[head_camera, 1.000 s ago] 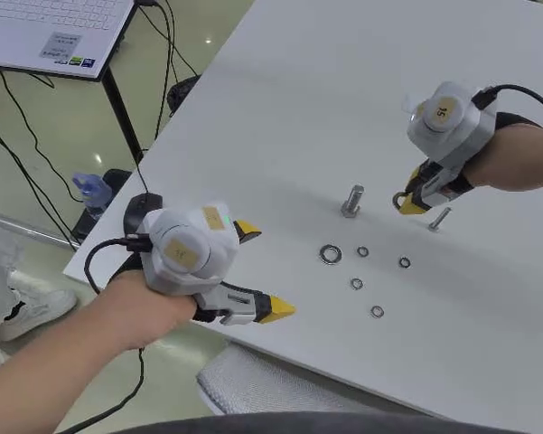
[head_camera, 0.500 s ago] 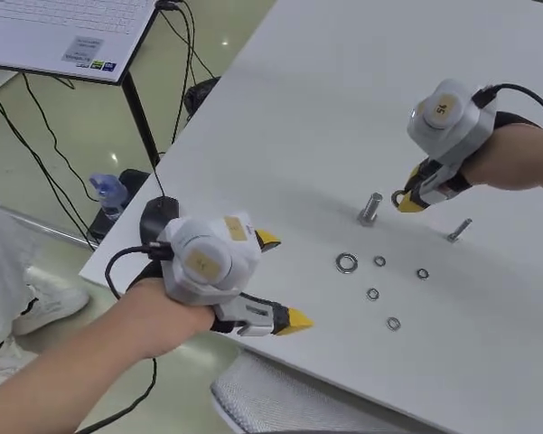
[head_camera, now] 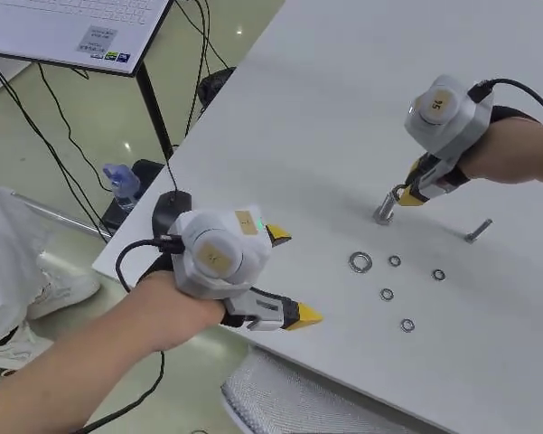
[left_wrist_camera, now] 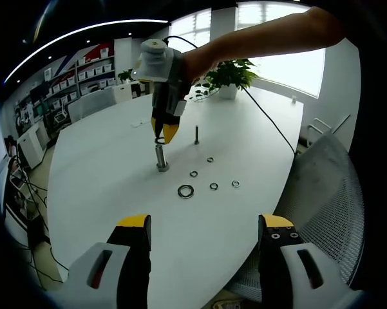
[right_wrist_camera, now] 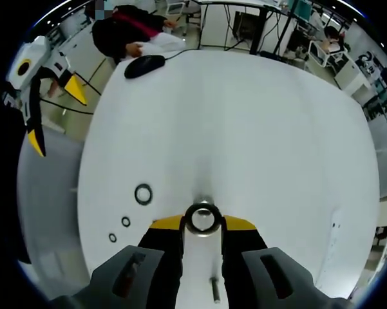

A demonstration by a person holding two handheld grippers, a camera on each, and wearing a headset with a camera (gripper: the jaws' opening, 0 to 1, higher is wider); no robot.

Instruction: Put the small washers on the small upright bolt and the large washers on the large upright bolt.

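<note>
1. Held washer (head_camera: 398, 195), a large one, is seen in the head view clamped between the closed yellow tips of the right gripper (head_camera: 407, 195). It sits at the top of the large bolt (head_camera: 383, 213), which stands upright on the white table (head_camera: 343, 90). Whether washer and bolt touch cannot be told. The small bolt (head_camera: 478, 231) stands to one side. A loose large washer (head_camera: 360, 262) and four small washers (head_camera: 386, 294) lie flat nearby. The left gripper (head_camera: 294, 276) hovers at the near table edge, jaws spread and holding nothing. A black mouse (head_camera: 172, 204) lies at the table's corner.

2. Left gripper view: the left gripper (left_wrist_camera: 206, 222) shows both jaws wide apart. Across the table (left_wrist_camera: 103, 161), the right gripper (left_wrist_camera: 164, 134) points down with the held washer (left_wrist_camera: 160, 140) directly over the large bolt (left_wrist_camera: 161, 158). The small bolt (left_wrist_camera: 196, 134) stands beyond. The loose large washer (left_wrist_camera: 185, 190) and small washers (left_wrist_camera: 214, 186) lie nearer.

3. Right gripper view: the right gripper (right_wrist_camera: 203, 223) is closed on the held washer (right_wrist_camera: 187, 219). The large bolt (right_wrist_camera: 203, 205) is just behind the washer. The loose large washer (right_wrist_camera: 143, 194) and two small washers (right_wrist_camera: 125, 221) lie to the left. The left gripper (right_wrist_camera: 55, 119) is at the table's (right_wrist_camera: 245, 116) edge.
</note>
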